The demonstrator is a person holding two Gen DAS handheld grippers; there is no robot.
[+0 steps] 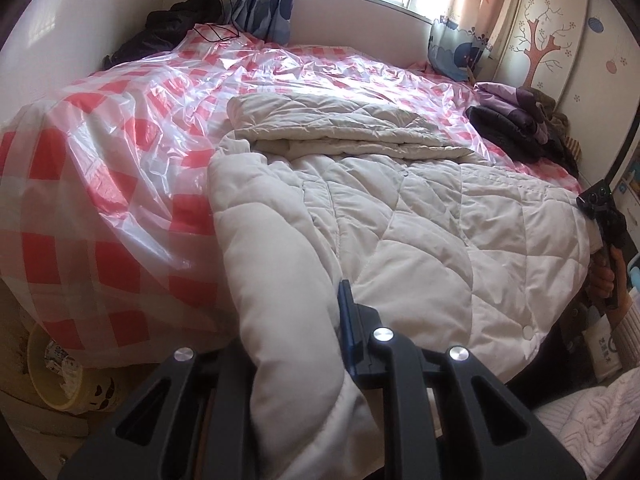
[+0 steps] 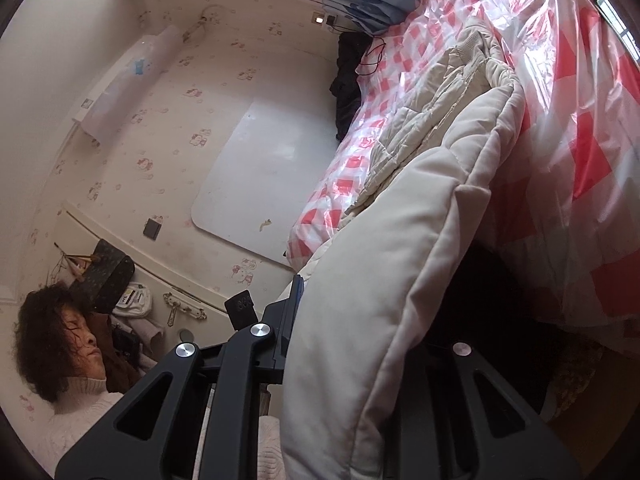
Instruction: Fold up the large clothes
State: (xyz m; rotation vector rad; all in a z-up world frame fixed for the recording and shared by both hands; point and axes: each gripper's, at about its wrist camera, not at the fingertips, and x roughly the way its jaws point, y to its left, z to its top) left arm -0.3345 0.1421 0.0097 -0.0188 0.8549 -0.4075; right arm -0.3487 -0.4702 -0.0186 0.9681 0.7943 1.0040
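Note:
A large cream quilted coat (image 1: 420, 216) lies spread on the bed, its far part folded back over itself. My left gripper (image 1: 296, 316) is shut on the coat's near left edge, which bulges between the fingers (image 1: 348, 312). In the right wrist view my right gripper (image 2: 360, 320) is shut on another thick edge of the same coat (image 2: 400, 260) and holds it at the bed's side. The right gripper also shows in the left wrist view (image 1: 604, 216) at the coat's right edge.
The bed is covered with a red-checked clear plastic sheet (image 1: 120, 152). Dark and purple clothes (image 1: 516, 124) are piled at its right; a black garment (image 1: 176, 20) lies at the far left corner. A yellow basin (image 1: 52, 376) stands on the floor by the bed.

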